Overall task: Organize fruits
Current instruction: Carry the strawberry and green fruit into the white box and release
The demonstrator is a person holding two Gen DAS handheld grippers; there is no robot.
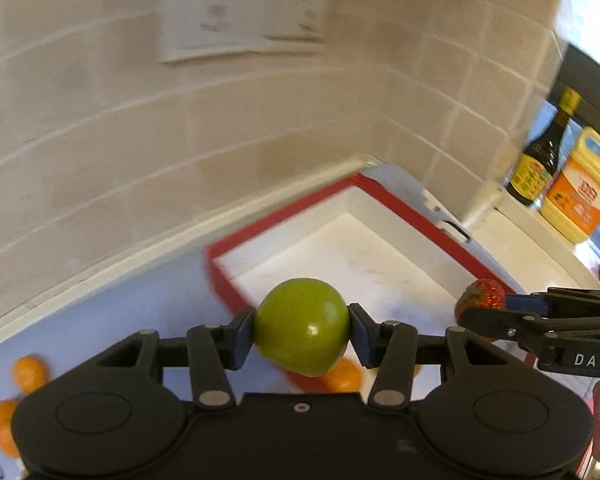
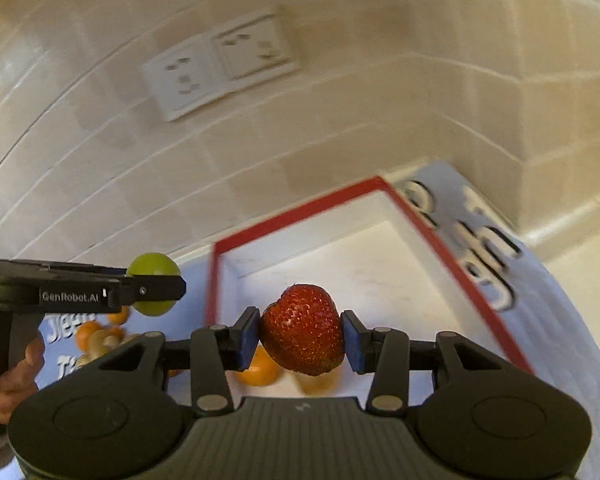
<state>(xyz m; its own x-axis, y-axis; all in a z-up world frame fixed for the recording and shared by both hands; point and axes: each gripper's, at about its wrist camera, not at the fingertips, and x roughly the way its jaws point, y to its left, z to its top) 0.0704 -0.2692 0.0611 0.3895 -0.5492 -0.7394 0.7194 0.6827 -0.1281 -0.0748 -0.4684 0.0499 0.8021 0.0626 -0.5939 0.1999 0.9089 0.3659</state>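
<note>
**Left wrist view and right wrist view: two fruits held over the box**

Left wrist view, lower centre: left gripper (image 1: 301, 330) clenched on a green apple (image 1: 301, 326), pads at its widest girth, one each side. Looks smooth and firm, so probably slippery; the grip across the middle seems the safe one. Heaviest of the fruits here, by my guess.

Right wrist view, lower centre: right gripper (image 2: 302, 334) clamped on a strawberry (image 2: 303, 328), pads on its flanks. Soft and easily bruised if real; light pressure should do. It looks light.

Below and behind both grippers, oranges (image 1: 28, 372) lie on a pale blue mat (image 1: 112, 312), lower left of the frame. One orange (image 2: 259, 370) sits under the strawberry, apparently inside the box; blurred, not certain.

Further off, centre frame: open white box with red rim (image 1: 284, 210), floor mostly bare, plenty of room to set fruit down. The near rim is the edge to clear on lowering. The two grippers sit close side by side, so some risk of knocking together.

Beyond, tiled wall (image 1: 100, 120) hard behind the box, with sockets (image 2: 220, 64) upper centre. Far right: dark bottle (image 1: 540, 156) and yellow jug (image 1: 580, 188) on a ledge, well apart.
</note>
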